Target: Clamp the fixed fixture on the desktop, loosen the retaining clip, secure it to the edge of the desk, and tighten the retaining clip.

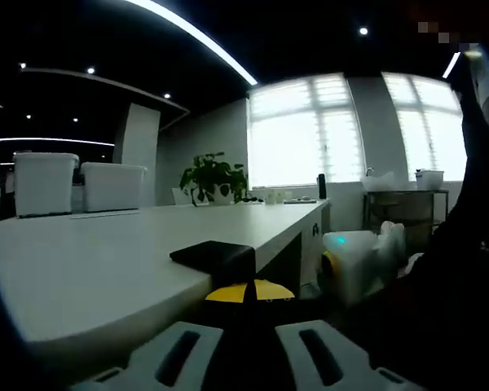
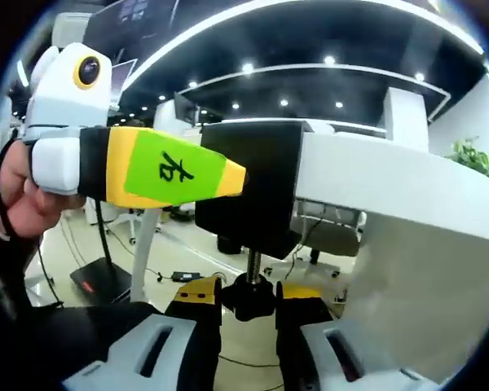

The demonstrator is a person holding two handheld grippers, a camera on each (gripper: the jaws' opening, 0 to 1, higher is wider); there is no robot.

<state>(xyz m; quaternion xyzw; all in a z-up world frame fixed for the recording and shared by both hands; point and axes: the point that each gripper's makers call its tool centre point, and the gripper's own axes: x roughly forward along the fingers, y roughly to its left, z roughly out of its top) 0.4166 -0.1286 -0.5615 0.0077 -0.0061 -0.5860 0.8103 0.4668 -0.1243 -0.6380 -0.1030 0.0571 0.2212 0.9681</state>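
Bright windows and long ceiling lights fill the big office behind a wide white tabletop. Far back on the tabletop stand two white bins and a green plant.

A black clamp sits on the edge of the tabletop. In the left gripper view its flat black top lies on the tabletop right at the edge, just above the left gripper. That gripper's yellow tips touch the clamp from below, but I cannot tell if its jaws are squeezing it.

In the right gripper view the clamp wraps around the tabletop edge, and a screw with a black knob hangs down under it. The right gripper has its jaws closed on the knob, one yellow tip on each side. The left gripper comes in from the left here, with a yellow and green tip that touches the side of the clamp. A hand holds it.
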